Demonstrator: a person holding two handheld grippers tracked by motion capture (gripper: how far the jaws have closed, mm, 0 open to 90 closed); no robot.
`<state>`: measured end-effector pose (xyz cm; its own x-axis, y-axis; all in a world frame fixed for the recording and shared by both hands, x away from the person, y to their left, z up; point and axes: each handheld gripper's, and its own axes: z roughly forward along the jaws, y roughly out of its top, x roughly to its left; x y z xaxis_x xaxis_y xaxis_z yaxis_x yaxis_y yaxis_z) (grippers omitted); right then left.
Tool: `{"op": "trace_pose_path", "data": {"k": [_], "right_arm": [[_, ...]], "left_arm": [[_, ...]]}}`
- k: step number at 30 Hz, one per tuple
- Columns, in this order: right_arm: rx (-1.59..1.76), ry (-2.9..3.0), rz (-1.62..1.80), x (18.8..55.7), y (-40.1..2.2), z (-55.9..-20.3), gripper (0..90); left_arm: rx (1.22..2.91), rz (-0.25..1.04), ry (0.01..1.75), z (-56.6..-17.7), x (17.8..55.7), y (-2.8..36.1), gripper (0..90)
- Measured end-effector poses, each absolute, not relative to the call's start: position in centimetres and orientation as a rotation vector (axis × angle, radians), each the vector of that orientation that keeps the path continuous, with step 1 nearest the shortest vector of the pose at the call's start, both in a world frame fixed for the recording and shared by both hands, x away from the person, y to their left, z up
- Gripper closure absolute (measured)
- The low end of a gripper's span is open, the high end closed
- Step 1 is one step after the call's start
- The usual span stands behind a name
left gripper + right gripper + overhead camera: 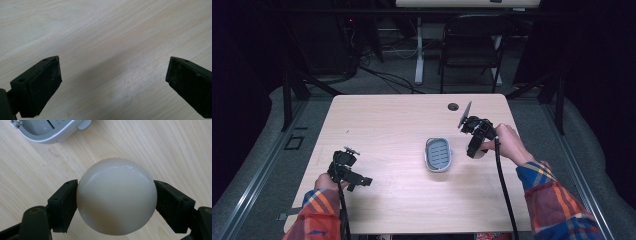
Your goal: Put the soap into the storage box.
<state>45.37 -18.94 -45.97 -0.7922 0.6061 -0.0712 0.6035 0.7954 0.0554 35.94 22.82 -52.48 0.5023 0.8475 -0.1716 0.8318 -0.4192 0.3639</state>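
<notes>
Soap dish (pixel 439 154) lies near right gripper (pixel 116 202), lengthwise toward the person; jaws clench rounded cream soap (pixel 116 196); left gripper (pixel 113 82) released.

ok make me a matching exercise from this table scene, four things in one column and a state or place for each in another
Things:
1. left hand-held gripper
2. right hand-held gripper
3. soap bar
4. soap dish

States or places:
A. grey, resting mid-table
B. jaws open over bare wood
C. pale and rounded, clamped between two pads
D. jaws shut on something

Pairs: 1-B, 2-D, 3-C, 4-A
</notes>
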Motion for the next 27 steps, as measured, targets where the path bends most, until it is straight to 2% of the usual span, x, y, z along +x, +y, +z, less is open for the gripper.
{"op": "trace_pose_path", "data": {"k": [27], "right_arm": [[0.889,2.895,0.107,46.1,-15.2,-43.4,22.6]], "left_arm": [[2.346,0.051,1.388,-52.5,35.9,22.8,0.1]]}}
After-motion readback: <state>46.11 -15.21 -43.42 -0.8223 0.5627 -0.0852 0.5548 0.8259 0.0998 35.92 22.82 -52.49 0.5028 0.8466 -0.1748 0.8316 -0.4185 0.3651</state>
